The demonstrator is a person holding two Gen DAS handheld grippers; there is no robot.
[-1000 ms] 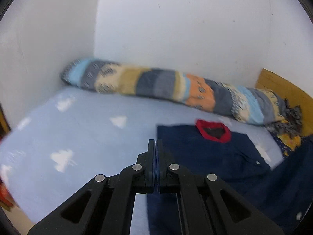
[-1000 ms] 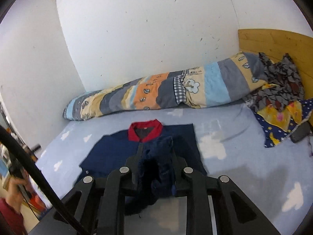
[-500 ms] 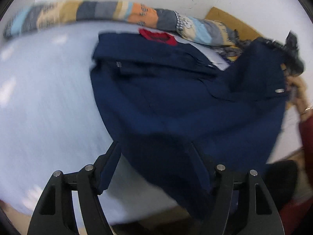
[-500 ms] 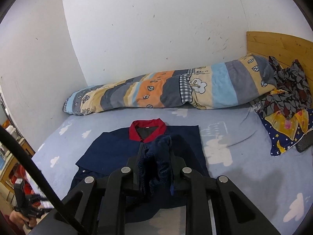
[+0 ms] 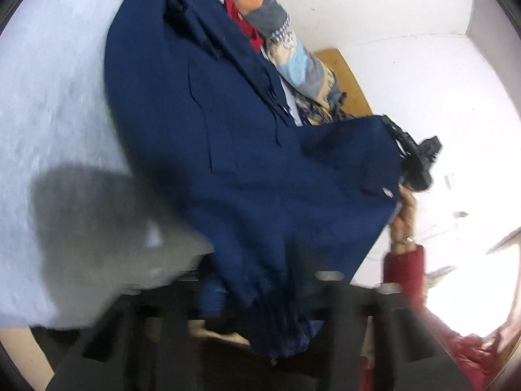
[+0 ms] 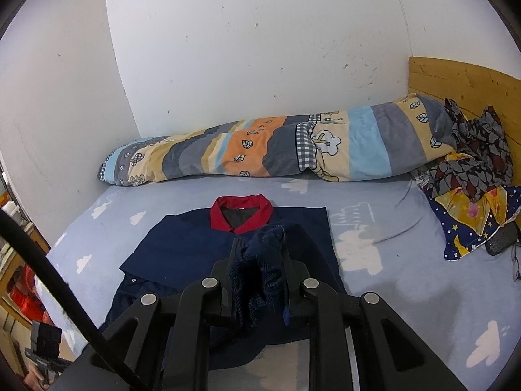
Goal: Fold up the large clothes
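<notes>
1. Navy jacket (image 6: 202, 247) lies on the bed (image 6: 390, 215), red collar (image 6: 241, 213) toward the wall and the striped quilt roll (image 6: 260, 153). Far part is already folded flat; near hem hangs off the front edge.
2. Right gripper (image 6: 260, 273) is clenched on a bunched handful of hem cloth. Fabric is wadded between the jaws, not pinched flat, so a pull could drag one layer out of the bundle and skew the fold.
3. Left gripper (image 5: 260, 299) has jaws closing with a hanging fold of the jacket between them. The view is heavily blurred, so I cannot tell if the pads bite yet. Risk: it catches only a thin edge and the cloth slips free when lifted.
4. Uneven grips would give a crooked fold line. One side bunched and the other barely caught means the hem likely lands diagonal across the back.
5. Lifting the hem too hard could slide the whole jacket over the sheet and undo the flat folded part near the collar.
6. Black cable (image 6: 49, 277) crosses the lower left of the right view, close to the working area; it could snag cloth during a forward sweep.
7. Loose patterned clothes (image 6: 472, 163) by the headboard sit well apart, low risk.
</notes>
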